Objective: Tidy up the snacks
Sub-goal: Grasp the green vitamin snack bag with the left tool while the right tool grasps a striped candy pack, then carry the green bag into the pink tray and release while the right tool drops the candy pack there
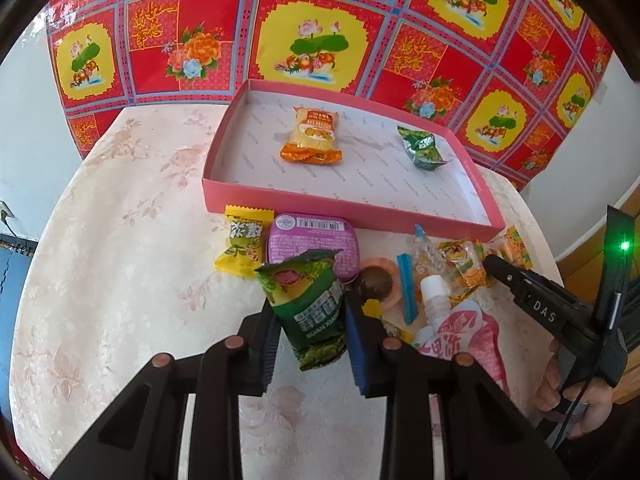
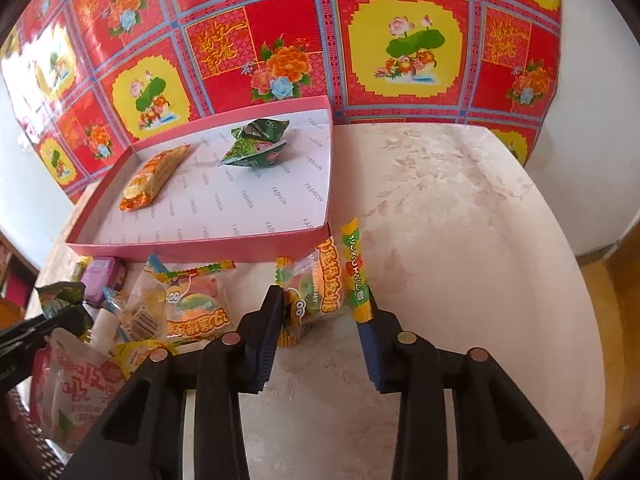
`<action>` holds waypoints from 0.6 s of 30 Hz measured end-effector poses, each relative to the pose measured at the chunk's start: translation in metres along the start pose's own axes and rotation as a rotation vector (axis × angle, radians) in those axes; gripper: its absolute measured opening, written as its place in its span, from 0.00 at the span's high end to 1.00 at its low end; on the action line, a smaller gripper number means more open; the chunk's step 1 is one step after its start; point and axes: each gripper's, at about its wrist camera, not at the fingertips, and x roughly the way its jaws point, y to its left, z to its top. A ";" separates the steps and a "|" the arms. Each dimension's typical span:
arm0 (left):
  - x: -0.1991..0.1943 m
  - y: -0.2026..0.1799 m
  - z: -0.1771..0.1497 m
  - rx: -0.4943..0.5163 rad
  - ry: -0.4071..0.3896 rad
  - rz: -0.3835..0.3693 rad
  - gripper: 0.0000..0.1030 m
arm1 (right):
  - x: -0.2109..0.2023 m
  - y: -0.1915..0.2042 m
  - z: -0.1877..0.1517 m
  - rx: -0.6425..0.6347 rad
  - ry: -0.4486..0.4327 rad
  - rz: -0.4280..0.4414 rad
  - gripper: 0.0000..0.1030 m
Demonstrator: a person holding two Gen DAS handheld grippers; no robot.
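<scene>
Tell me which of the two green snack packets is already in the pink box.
The crumpled green packet near the right wall of the pink box. The other green packet is outside the box, gripped upright by the left gripper above the table.

Box floor (image 1: 360,176) mostly free, snack pile (image 1: 400,280) blocking front

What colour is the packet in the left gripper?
Green packet, white lettering, clearest in the left wrist view.

Floral red cloth (image 1: 320,40) hangs behind pale table (image 1: 120,260).
</scene>
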 end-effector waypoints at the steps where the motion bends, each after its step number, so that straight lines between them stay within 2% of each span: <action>1: -0.001 0.000 -0.001 0.000 -0.003 -0.003 0.70 | -0.001 0.000 -0.001 0.001 -0.002 0.004 0.66; 3: -0.004 0.001 -0.003 0.007 -0.009 -0.004 0.70 | -0.003 0.000 -0.004 0.009 0.000 0.018 0.66; 5: -0.008 0.001 -0.005 0.016 -0.016 -0.005 0.70 | -0.007 0.000 -0.006 0.017 -0.008 0.032 0.69; 6: -0.009 0.001 -0.005 0.018 -0.019 -0.004 0.70 | -0.011 0.000 -0.006 0.016 -0.015 0.037 0.75; 10: -0.016 0.003 -0.007 0.018 -0.032 -0.002 0.70 | -0.022 0.006 -0.008 -0.001 -0.042 0.048 0.78; 18: -0.027 0.007 -0.009 0.011 -0.058 -0.019 0.70 | -0.037 0.008 -0.013 0.002 -0.064 0.058 0.79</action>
